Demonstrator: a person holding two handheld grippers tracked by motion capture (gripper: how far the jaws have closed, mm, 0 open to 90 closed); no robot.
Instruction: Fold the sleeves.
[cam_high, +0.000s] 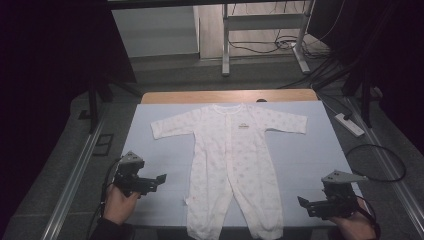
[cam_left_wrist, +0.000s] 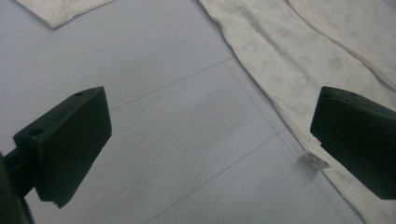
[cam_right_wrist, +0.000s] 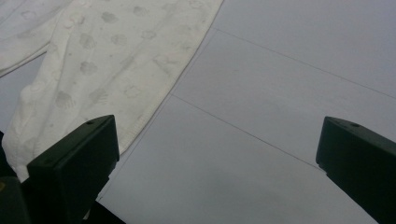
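Note:
A white baby romper (cam_high: 232, 160) lies flat and face up on the pale blue table cover (cam_high: 300, 150), sleeves spread and legs toward the near edge. My left gripper (cam_high: 161, 178) hovers open just left of the romper's leg; in the left gripper view the leg (cam_left_wrist: 299, 60) and its small side tag (cam_left_wrist: 314, 160) lie by the right jaw. My right gripper (cam_high: 303, 202) is open to the right of the other leg, near the front edge. The right gripper view has that leg's cuff (cam_right_wrist: 88, 70) by the left jaw. Both hold nothing.
A wooden table edge (cam_high: 230, 96) shows behind the cover. Metal rails (cam_high: 75, 175) run along both sides. A power strip (cam_high: 349, 124) and cables (cam_high: 375, 160) lie on the floor at right. A desk frame (cam_high: 262, 35) stands behind. Faint lines (cam_left_wrist: 187, 116) mark the cover.

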